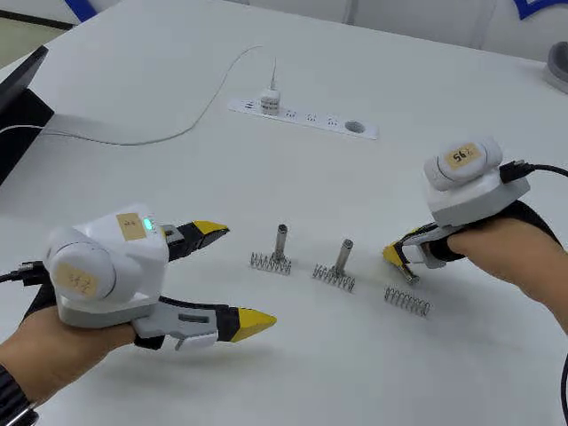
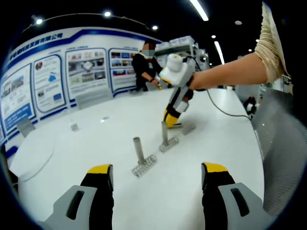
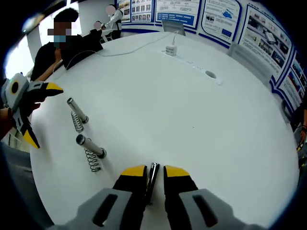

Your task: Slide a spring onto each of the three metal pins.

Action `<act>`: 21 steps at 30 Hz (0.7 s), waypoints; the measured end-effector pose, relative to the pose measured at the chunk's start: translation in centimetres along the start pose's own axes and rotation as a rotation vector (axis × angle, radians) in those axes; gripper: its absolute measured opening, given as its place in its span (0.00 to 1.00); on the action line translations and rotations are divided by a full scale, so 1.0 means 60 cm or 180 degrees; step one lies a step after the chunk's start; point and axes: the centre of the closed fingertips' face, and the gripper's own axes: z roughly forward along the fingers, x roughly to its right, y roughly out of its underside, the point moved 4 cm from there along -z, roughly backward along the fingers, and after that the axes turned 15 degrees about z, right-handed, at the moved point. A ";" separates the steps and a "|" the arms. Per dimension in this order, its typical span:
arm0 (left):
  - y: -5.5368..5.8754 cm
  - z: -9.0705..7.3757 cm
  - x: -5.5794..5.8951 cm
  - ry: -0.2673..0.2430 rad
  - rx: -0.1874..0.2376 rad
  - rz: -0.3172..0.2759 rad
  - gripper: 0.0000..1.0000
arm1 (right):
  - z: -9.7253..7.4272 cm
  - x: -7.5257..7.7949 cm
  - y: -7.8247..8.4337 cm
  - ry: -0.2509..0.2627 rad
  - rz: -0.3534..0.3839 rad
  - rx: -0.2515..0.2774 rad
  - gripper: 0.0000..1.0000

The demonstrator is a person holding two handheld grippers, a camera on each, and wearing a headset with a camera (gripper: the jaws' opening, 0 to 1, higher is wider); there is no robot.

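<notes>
My left gripper [image 1: 247,275] gapes wide, two pins [image 1: 280,240] stand on the table [image 1: 311,373], each with a spring [image 1: 271,263] at its foot, a third spring [image 1: 407,302] lies alone, and my right gripper [image 1: 395,256] clamps the third pin [image 3: 152,177].

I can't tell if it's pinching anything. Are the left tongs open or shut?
Open. The left tongs have their yellow tips wide apart, with nothing held between them.

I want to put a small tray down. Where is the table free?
Free: the band between the power strip and the standing pins; the near patch in front of the springs, beside the left gripper. Crowded: the pin-and-spring row up to the right gripper.
</notes>
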 end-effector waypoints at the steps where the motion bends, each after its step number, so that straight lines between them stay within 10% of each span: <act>1: 0.001 0.000 -0.001 -0.0002 0.0001 -0.0001 0.76 | 0.001 -0.001 0.001 -0.0006 -0.0004 -0.0014 0.15; 21: 0.003 0.004 0.001 0.0022 0.0003 -0.0003 0.76 | 0.009 0.003 -0.001 -0.0011 0.0217 -0.0183 0.11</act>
